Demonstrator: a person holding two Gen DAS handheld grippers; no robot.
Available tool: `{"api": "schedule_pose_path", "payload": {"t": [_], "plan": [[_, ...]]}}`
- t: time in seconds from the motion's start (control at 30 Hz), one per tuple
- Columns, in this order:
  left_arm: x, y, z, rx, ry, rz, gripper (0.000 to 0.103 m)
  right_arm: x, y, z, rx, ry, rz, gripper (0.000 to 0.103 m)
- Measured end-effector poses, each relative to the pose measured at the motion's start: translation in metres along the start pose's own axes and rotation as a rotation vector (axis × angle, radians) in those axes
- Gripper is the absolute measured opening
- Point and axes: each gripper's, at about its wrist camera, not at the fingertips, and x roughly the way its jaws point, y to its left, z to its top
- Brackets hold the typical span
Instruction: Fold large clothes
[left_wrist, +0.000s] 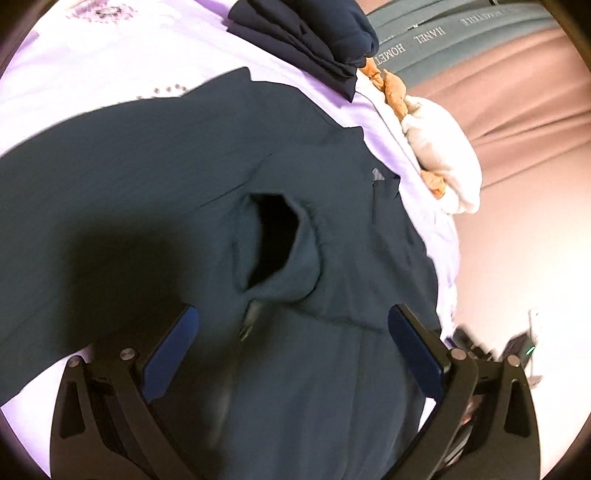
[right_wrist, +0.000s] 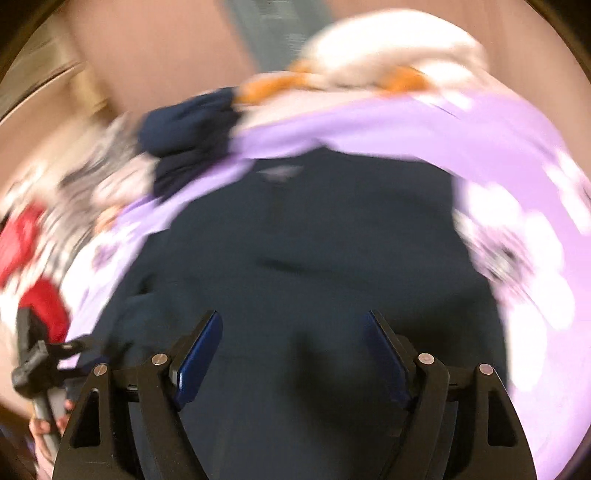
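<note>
Garment: a dark teal garment (left_wrist: 155, 192) lies spread on the lilac flowered sheet (left_wrist: 110, 48), right under and ahead of both my pairs of fingers; I judge it was laid flat so its edges can be picked up cleanly.
Collar: an open, raised neck opening (left_wrist: 273, 240) sits just ahead of my left gripper (left_wrist: 291, 354), between its fingers and slightly beyond them, with what looks like a zip running back toward me.
Left jaws: wide apart, nothing pinched; cloth lies below the blue pads (left_wrist: 171, 354) but I cannot see it pressed.
Right jaws: my right gripper (right_wrist: 293, 358) also stands wide over the same dark cloth, empty as far as the blurred view shows.
Right view: heavily smeared, so fine folds ahead of these fingers cannot be read.
Beyond the garment: a folded navy piece (left_wrist: 314, 40) lies far ahead of my left fingers, probably set aside; a white and orange bundle (left_wrist: 443, 147) sits ahead and to the right at the sheet's edge.
Left of right jaws: red and patterned fabrics (right_wrist: 33, 266), too blurred to name.
Stage: early, I judge; the garment is flat, no fold visible.
Next need: each jaw must settle on a single edge layer, not a bunched handful.
</note>
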Motion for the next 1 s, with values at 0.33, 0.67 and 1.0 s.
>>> {"api": "schedule_pose_path", "payload": {"t": [0.33, 0.67, 1.0], "plan": [[0.053, -0.012, 0.029, 0.019, -0.017, 0.179, 0.016, 0.041, -0.099, -0.007, 0.424, -0.014, 0.031, 0.073], [0.057, -0.038, 0.025, 0.169, -0.047, 0.159, 0.01, 0.031, -0.14, -0.019, 0.695, -0.274, 0.203, 0.007], [0.044, -0.012, 0.021, 0.192, -0.004, 0.309, 0.01, 0.001, -0.152, -0.025, 0.677, -0.22, 0.155, 0.051]]}}
